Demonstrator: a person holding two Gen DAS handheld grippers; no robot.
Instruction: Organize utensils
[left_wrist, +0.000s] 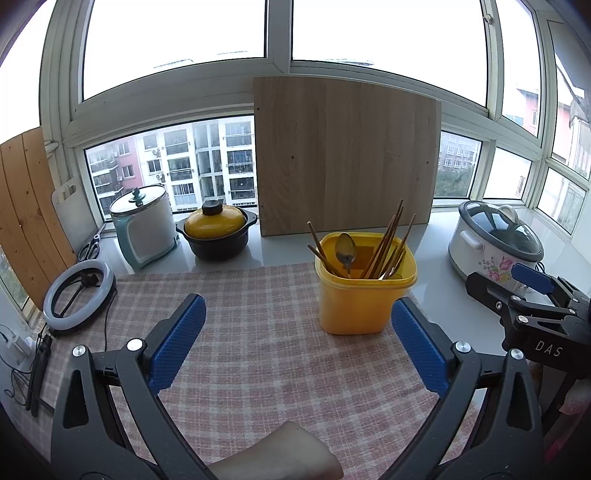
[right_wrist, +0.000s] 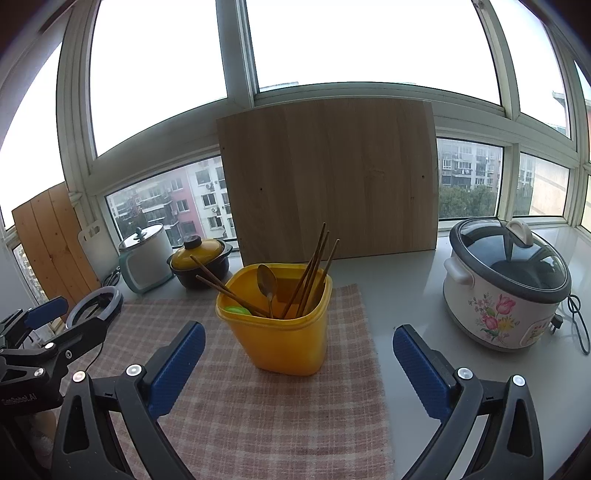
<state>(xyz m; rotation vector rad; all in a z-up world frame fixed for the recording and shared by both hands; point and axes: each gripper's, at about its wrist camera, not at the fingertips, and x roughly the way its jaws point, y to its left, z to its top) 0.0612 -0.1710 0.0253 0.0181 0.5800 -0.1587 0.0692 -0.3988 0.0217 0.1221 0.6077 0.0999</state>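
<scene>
A yellow plastic holder (left_wrist: 360, 301) (right_wrist: 284, 332) stands upright on a pink checked cloth (left_wrist: 258, 332) (right_wrist: 258, 406). Inside it lean several wooden chopsticks (left_wrist: 386, 245) (right_wrist: 312, 273) and a metal spoon (left_wrist: 345, 251) (right_wrist: 266, 284); something green (right_wrist: 238, 310) shows at its left inner edge. My left gripper (left_wrist: 297, 319) is open and holds nothing, with the holder just ahead beside its right finger. My right gripper (right_wrist: 297, 350) is open too, the holder standing between and a little beyond its blue pads. The right gripper's side (left_wrist: 532, 299) shows in the left wrist view.
A wooden board (left_wrist: 343, 162) leans on the window behind the holder. A flowered rice cooker (right_wrist: 506, 284) sits right. A yellow-lidded black pot (left_wrist: 218, 230), a white canister (left_wrist: 142, 225), scissors (left_wrist: 90, 249) and a ring light (left_wrist: 77, 295) stand left. A person's forearm (left_wrist: 280, 458) shows below.
</scene>
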